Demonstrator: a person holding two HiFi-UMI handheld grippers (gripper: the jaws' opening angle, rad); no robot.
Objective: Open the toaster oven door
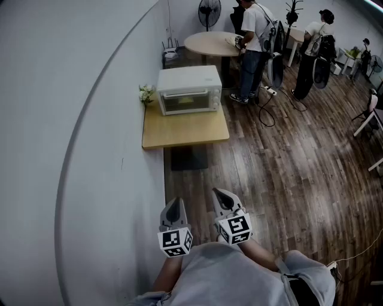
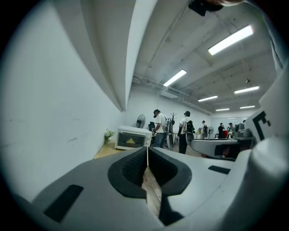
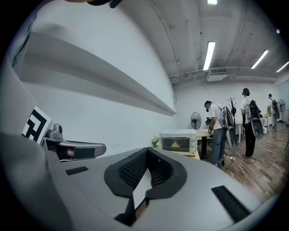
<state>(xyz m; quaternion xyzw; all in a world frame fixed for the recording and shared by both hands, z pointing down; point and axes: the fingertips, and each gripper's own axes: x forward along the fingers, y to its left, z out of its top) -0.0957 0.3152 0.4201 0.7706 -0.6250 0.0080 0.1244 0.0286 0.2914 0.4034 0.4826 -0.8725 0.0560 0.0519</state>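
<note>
A white toaster oven stands at the back of a low wooden table against the wall, its glass door closed. It shows far off in the left gripper view and the right gripper view. My left gripper and right gripper hover side by side close to my body, well short of the table. Both are shut with nothing between their jaws, as the left gripper and the right gripper show in their own views.
A small plant sits left of the oven. Behind stands a round table with a fan. Two people stand on the wooden floor beyond, with cables trailing. The white wall runs along the left.
</note>
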